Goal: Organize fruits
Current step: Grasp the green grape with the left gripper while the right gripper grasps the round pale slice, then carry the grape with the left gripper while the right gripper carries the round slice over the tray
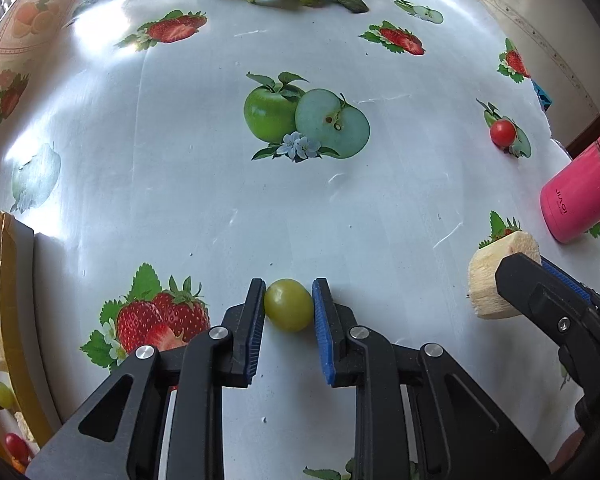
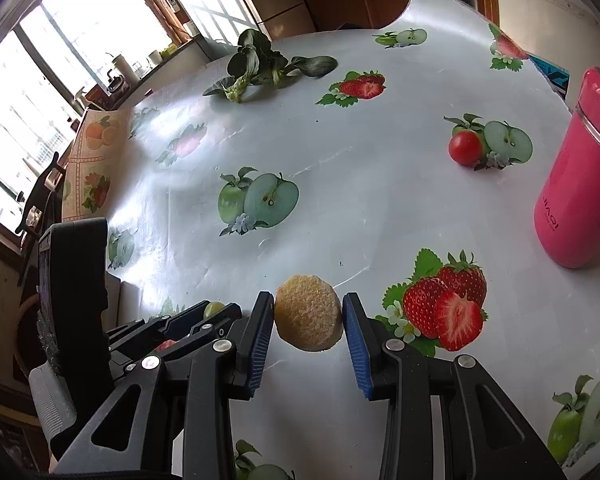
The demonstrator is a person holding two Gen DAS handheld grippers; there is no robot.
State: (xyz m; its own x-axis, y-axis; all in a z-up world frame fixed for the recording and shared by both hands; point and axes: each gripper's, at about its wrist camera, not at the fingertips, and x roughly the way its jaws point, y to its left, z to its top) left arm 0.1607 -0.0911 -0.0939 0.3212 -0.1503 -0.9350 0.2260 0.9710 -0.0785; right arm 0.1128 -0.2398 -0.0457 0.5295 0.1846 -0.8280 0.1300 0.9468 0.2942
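Note:
A green grape [image 1: 289, 306] lies on the fruit-print tablecloth, and my left gripper [image 1: 288, 290] is shut on it, a blue pad pressing each side. My right gripper [image 2: 309, 300] is shut on a pale yellow, fibrous fruit chunk [image 2: 308, 318], with both pads against its sides. In the left wrist view the same chunk [image 1: 496, 276] sits at the right, partly behind one of the right gripper's fingers [image 1: 540, 292]. In the right wrist view the left gripper is low on the left, with the grape [image 2: 213, 309] just showing between its tips.
A red cherry tomato [image 2: 465, 148] rests on the cloth at the far right, near a pink flask [image 2: 576, 176]. Leafy greens [image 2: 260, 66] lie at the far edge. A yellow-rimmed tray [image 1: 10, 280] holding several fruit pieces stands at the left.

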